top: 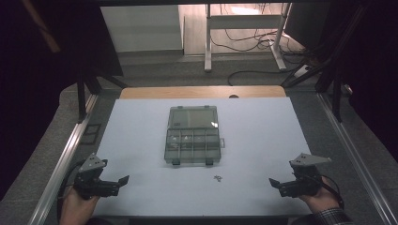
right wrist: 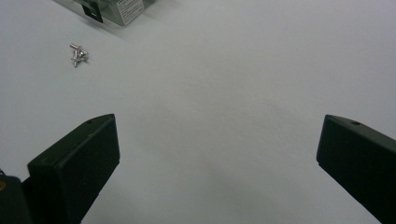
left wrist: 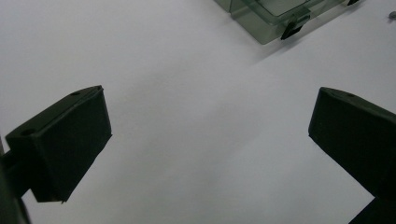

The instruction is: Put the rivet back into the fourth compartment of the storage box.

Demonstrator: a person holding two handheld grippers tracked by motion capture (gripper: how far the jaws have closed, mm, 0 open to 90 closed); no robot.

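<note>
Pre-grasp: both jaws spread, left hand-held gripper [top: 123, 180] and right hand-held gripper [top: 273, 182] empty near the surface [top: 263, 136] edge; screws [top: 218, 177] lie loose just before the open box [top: 193, 136], probably right's pick.

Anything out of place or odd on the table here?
A few small screws lie loose on the white sheet, just in front of the open compartment box rather than in it. Nothing else stands out.

White-topped counter [top: 141, 140]. Clear compartment box [top: 193, 136] lay open at centre; small screws [top: 218, 177] lay just beside its near edge.
</note>
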